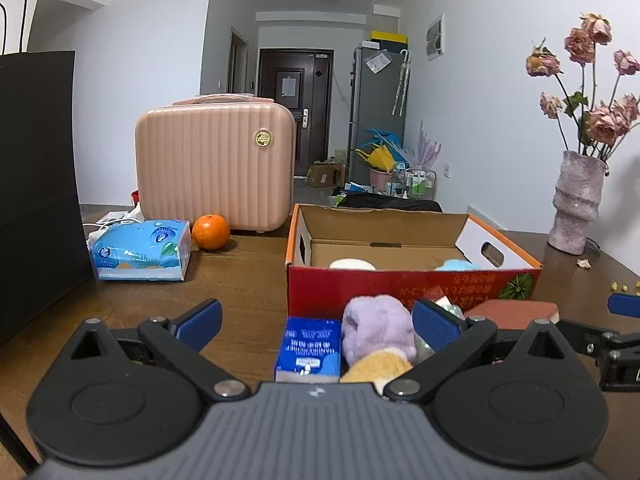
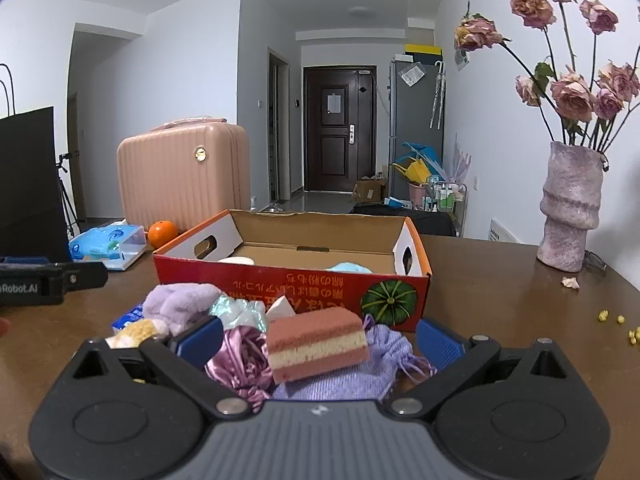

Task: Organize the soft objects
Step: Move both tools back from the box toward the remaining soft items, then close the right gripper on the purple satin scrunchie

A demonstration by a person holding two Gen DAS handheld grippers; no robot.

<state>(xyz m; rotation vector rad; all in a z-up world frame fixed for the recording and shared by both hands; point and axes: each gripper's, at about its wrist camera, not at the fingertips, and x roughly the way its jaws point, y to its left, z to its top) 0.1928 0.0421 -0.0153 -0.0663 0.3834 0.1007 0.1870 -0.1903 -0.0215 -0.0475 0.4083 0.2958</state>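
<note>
Box (image 2: 292,280) ahead of my right claw (image 2: 318,338) holds only two pale items by my count, while sponge (image 2: 318,344), pouch (image 2: 360,372) and plush (image 1: 378,326) wait on the counter (image 1: 240,280) between both spread, empty claws, left claw (image 1: 316,322) included.

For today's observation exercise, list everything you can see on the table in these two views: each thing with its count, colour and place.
cardboard box: 1, red outside, table centre, open
white item: 1, in box, left
blue item: 1, in box, right
sponge: 1, pink and cream, atop pile before box
purple plush: 1, pile left
satin scrunchie: 1, purple, pile
knit pouch: 1, lilac, under sponge
blue packet: 1, left of plush
tissue pack: 1, blue, left
orange: 1, beside case
pink case: 1, behind
black bag: 1, far left
vase: 1, mauve, right, dried roses
left hand-held gripper: open
right hand-held gripper: open
</note>
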